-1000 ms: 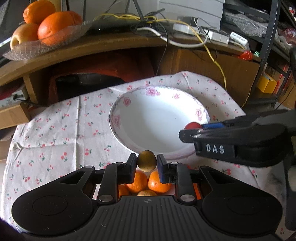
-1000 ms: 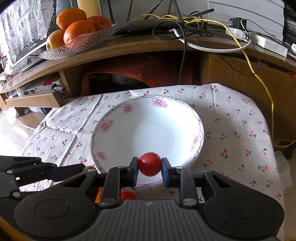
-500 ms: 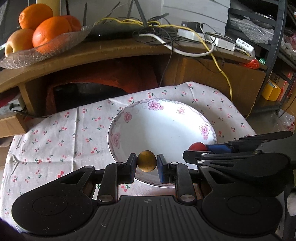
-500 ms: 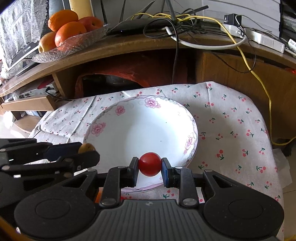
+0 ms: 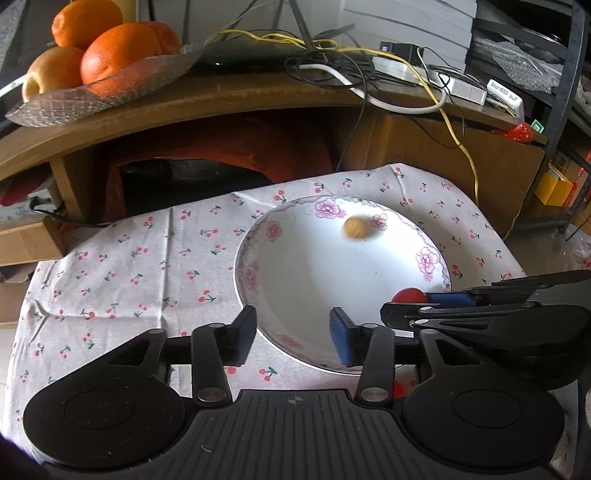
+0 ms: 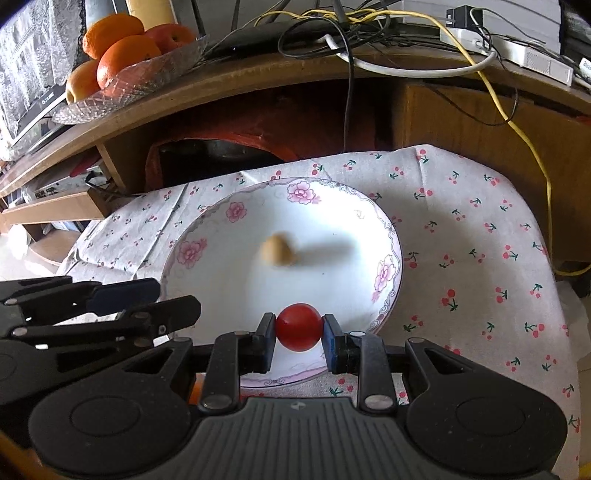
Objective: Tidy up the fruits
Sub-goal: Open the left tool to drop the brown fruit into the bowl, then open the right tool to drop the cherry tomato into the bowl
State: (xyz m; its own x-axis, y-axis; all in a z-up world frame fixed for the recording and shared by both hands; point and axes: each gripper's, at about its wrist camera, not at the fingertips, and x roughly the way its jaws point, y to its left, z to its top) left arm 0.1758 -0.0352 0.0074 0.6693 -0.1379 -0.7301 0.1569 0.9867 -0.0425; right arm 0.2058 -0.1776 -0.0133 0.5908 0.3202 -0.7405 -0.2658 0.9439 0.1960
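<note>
a lived-in room of a home. a low table wears a cherry-print cloth (image 6: 461, 236) with a flowered china plate (image 6: 384, 236) on it. behind stands a curved wooden tv stand (image 5: 221, 99) carrying a cut-glass fruit dish (image 5: 110, 88) of oranges (image 5: 118, 55), a tangle of cables (image 6: 369, 33) and a power strip (image 6: 517, 51).

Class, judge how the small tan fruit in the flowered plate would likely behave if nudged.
The tan fruit is round and blurred, so it probably rolls easily. The plate curves upward at its rim, likely containing it.
</note>
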